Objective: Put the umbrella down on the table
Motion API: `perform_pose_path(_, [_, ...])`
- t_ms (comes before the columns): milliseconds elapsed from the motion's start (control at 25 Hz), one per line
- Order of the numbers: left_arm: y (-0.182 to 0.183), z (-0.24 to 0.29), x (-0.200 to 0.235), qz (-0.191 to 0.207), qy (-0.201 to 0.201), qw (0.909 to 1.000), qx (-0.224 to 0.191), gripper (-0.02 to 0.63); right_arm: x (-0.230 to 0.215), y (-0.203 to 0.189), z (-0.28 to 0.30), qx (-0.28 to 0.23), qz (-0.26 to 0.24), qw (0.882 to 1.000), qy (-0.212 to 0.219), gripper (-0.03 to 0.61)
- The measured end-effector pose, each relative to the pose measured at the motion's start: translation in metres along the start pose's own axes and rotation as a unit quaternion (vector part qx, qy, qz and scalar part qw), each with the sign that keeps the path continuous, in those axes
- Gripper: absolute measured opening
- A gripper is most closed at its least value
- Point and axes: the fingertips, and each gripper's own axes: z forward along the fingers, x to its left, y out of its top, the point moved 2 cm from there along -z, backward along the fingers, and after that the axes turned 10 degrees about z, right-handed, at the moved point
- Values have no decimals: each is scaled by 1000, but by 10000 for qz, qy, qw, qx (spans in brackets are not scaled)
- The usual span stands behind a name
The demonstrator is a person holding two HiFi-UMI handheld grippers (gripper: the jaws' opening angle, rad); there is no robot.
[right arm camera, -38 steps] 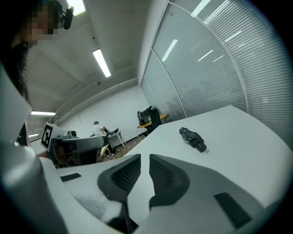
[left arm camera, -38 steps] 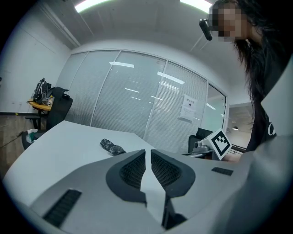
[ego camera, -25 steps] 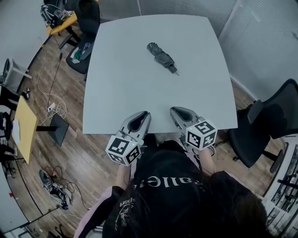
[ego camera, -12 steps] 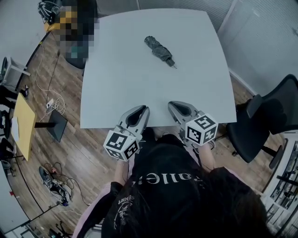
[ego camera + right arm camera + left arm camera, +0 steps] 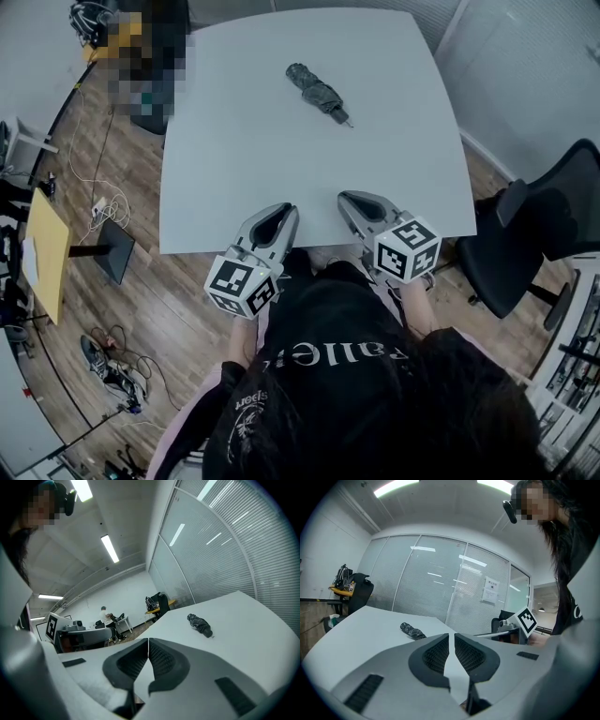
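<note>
Shows the folded umbrella (image 5: 317,92) flat on the white table (image 5: 234,178), at 12 o'clock from both grippers, well apart — thin end toward 4 o'clock. Holds the left gripper (image 5: 287,212) at the table's 7 o'clock, jaws a slit apart, empty; the right gripper (image 5: 347,200) at 5 o'clock, jaws together on nothing
</note>
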Motion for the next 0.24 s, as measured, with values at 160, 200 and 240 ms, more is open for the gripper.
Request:
perform_pose_path(160, [-2, 1, 5, 18, 44, 10000, -3, 52, -5, 1, 5, -13, -7, 10000, 11, 23])
perform_pose_path(200, [-3, 1, 6, 28, 56, 10000, -10, 52, -6, 2, 6, -22, -15, 10000, 18, 23])
perform_pose_path(240, [-3, 2, 7, 39, 68, 10000, -17, 52, -7, 3, 6, -31, -23, 10000, 25, 23])
